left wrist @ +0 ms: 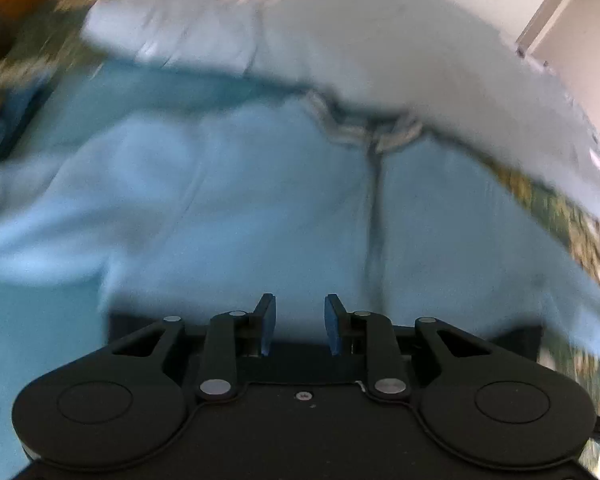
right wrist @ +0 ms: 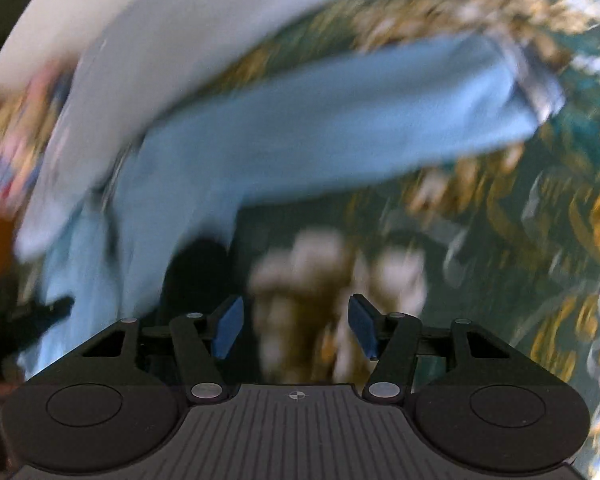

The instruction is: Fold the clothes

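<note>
Both pictures are blurred, so small details are hard to read.

In the left wrist view, the left gripper [left wrist: 300, 322] has its blue pads [left wrist: 269, 322] apart with a narrow gap, and nothing is between them. It hangs over a light blue garment [left wrist: 240, 208] that fills most of this view. The garment lies spread on a patterned cover [left wrist: 564, 216] in green and gold. A seam runs down the middle of the garment, and a striped collar [left wrist: 364, 130] is at its far edge. Beyond the collar lies a pale grey cloth [left wrist: 340, 40], and its near edge seems to lie over the garment's top. A white panel [left wrist: 572, 28] stands at the upper right.

In the right wrist view, the right gripper [right wrist: 296, 326] is open wider, with nothing between its pads [right wrist: 229, 326]. Under it is only the patterned cover [right wrist: 500, 240], not the garment. The garment's sleeve [right wrist: 340, 120] stretches across the cover, from the left side to the upper right, and ends in a striped cuff [right wrist: 536, 76]. The pale grey cloth [right wrist: 120, 80] is at the upper left, touching the garment.
</note>
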`<act>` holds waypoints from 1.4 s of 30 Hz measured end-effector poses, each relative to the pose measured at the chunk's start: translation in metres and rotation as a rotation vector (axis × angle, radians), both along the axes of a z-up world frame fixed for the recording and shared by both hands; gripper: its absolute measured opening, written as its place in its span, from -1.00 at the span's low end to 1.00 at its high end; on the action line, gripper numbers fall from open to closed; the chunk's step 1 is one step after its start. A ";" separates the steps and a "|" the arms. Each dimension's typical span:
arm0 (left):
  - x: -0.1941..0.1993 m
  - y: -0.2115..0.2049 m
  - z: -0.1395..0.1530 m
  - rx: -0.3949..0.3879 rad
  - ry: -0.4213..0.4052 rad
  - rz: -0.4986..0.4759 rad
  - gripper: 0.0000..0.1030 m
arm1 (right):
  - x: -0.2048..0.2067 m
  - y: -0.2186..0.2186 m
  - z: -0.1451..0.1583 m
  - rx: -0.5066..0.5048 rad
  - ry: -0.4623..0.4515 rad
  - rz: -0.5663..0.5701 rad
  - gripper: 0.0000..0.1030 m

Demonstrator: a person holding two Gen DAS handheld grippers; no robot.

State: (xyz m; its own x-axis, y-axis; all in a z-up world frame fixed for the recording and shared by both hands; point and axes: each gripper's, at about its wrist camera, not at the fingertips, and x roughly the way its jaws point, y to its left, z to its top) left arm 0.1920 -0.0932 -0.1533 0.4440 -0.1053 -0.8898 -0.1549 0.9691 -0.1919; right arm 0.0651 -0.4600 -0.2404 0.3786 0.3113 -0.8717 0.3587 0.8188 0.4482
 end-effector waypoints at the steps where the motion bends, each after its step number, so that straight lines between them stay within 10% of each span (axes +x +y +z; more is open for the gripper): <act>1: -0.016 0.004 0.000 0.003 0.031 -0.005 -0.52 | -0.008 0.007 -0.001 0.013 0.021 0.032 0.08; 15: -0.106 -0.005 -0.027 -0.029 0.252 -0.106 -0.49 | -0.038 0.058 -0.034 0.063 0.258 0.020 -0.11; 21: -0.107 -0.014 -0.012 -0.039 0.185 -0.162 -0.26 | -0.034 0.094 0.013 0.103 0.071 0.191 -0.11; 29: -0.114 0.005 -0.016 -0.060 0.220 -0.129 -0.27 | -0.027 0.181 -0.025 0.308 0.104 0.299 -0.23; 42: -0.124 0.044 -0.008 -0.075 0.180 -0.167 -0.22 | -0.045 0.222 -0.062 0.297 0.095 -0.013 -0.37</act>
State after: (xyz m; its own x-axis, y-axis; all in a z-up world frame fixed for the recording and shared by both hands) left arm 0.0682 -0.0495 -0.1614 0.2505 -0.2325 -0.9398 -0.0320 0.9682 -0.2481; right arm 0.0198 -0.2383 -0.3019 0.3056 0.5530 -0.7751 0.4203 0.6521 0.6310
